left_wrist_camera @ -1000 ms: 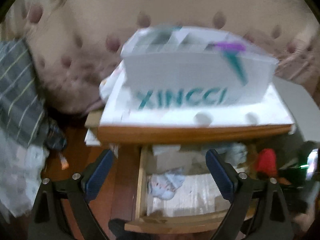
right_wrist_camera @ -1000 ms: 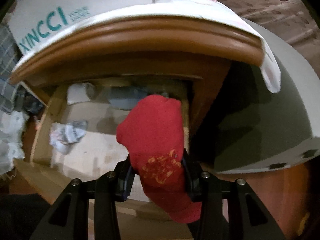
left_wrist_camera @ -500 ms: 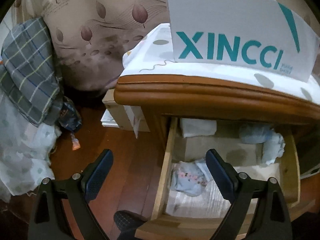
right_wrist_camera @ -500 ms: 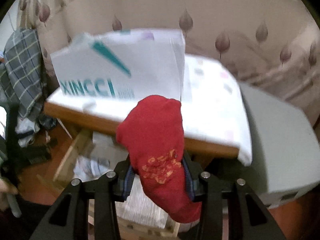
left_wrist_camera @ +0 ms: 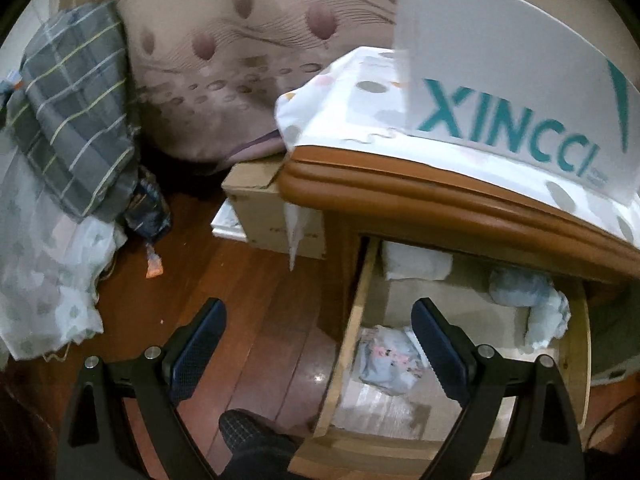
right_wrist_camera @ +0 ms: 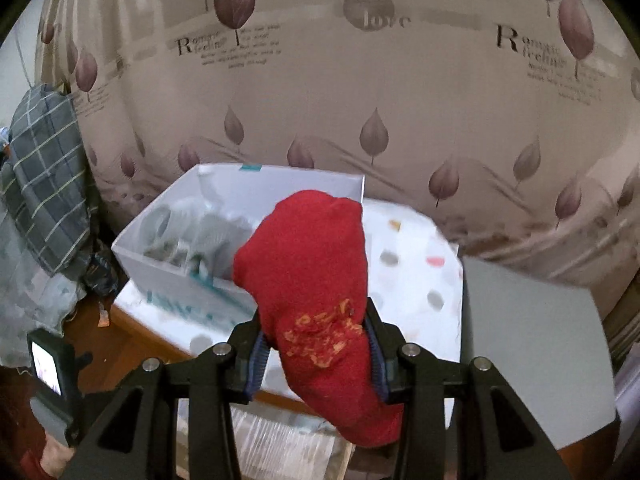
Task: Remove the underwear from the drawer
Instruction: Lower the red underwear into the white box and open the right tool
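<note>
My right gripper (right_wrist_camera: 316,354) is shut on a rolled red underwear (right_wrist_camera: 308,264) with a gold print, held high above the nightstand top (right_wrist_camera: 416,280). In the left wrist view the wooden drawer (left_wrist_camera: 356,312) stands pulled out below the nightstand's rim. It holds a pale blue patterned underwear (left_wrist_camera: 386,360) at the front left, a light blue bundle (left_wrist_camera: 528,296) at the back right and a white folded piece (left_wrist_camera: 416,264) at the back left. My left gripper (left_wrist_camera: 318,338) is open above the drawer's left side wall, with nothing between its fingers.
A white XINCCI box (right_wrist_camera: 208,220) with rolled items sits on the patterned cloth over the nightstand. A grey appliance (right_wrist_camera: 532,352) stands to the right. A cardboard box (left_wrist_camera: 272,216) and a plaid-covered pile (left_wrist_camera: 72,108) lie left, on the wood floor (left_wrist_camera: 224,280).
My right gripper rose with the red underwear from the drawer to above the nightstand top. My left gripper came down and shifted left, so the drawer now sits at the right of its view.
</note>
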Tool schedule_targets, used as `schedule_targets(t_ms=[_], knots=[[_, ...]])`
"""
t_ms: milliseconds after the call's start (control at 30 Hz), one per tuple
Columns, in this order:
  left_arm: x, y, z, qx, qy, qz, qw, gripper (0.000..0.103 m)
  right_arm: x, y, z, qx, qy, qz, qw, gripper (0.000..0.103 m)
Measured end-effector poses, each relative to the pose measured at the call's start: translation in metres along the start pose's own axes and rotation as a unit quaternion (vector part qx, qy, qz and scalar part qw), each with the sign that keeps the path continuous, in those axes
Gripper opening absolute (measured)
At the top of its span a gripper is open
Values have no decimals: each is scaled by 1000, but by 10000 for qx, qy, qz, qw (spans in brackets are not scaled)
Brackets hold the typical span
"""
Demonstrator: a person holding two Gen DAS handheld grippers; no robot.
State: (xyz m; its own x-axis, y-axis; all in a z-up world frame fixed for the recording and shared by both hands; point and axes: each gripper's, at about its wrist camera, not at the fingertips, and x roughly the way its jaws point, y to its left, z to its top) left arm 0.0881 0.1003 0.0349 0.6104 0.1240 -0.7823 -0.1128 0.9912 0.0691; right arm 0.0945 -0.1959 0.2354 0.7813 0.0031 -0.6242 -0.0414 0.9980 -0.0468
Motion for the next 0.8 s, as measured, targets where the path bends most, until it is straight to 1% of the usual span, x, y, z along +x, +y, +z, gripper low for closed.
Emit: schedule_targets(t_ms=[67, 167, 333, 533, 633, 733, 800], knots=[[2, 8, 1, -112, 19, 99, 9999, 92, 7, 0, 17, -26, 35, -55, 10000, 42], [4, 19, 2, -276, 71, 177, 9994, 92, 19, 0, 36, -24, 163, -14, 9999, 42], [7, 37, 2, -574, 153, 354, 9976, 92, 46, 9, 56, -151, 406, -87, 9990, 42], [18, 58, 1, -955, 391, 552, 9931, 92, 78, 29, 72, -320, 608, -27, 9976, 42], [18, 64, 1, -1067, 438, 526, 9919, 92, 99, 39, 79, -334, 760, 46, 9965, 42], [16, 66, 1, -1100, 405, 547, 9916, 92, 121, 47, 86, -264, 953, 167, 9950, 43], [16, 67, 2, -1099, 400, 580, 9914, 92, 135, 50, 87, -267, 1062, 137, 9939, 43]])
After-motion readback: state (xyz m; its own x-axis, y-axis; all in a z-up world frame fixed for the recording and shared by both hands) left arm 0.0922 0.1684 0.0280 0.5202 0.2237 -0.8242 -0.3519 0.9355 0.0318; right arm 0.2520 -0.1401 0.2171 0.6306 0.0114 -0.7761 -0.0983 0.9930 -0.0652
